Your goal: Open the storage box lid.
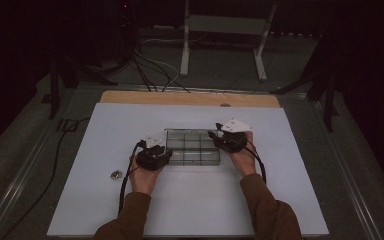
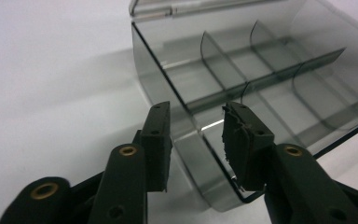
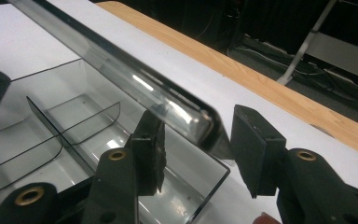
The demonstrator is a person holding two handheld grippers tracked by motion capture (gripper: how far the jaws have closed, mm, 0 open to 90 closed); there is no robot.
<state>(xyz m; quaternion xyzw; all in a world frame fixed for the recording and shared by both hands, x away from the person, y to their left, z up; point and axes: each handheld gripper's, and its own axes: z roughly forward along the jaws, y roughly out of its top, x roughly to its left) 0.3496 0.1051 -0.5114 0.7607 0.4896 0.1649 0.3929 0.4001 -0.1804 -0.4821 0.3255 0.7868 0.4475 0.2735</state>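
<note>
A clear smoky plastic box (image 1: 192,150) with empty divided compartments lies in the middle of the white board (image 1: 190,205). Its lid (image 3: 121,70) stands raised along the far side. My left gripper (image 1: 167,154) is at the box's left end. In the left gripper view that gripper (image 2: 196,128) is open, its jaws on either side of the box's (image 2: 261,60) rounded corner wall. My right gripper (image 1: 214,136) is at the far right corner. In the right gripper view it (image 3: 198,135) is open, with the lid's corner between its jaws.
A small metal piece (image 1: 115,174) lies on the board left of my left hand. A wooden table edge (image 1: 190,98) runs behind the board. Cables (image 1: 150,70) and a pale metal stand (image 1: 225,30) sit on the dark floor beyond.
</note>
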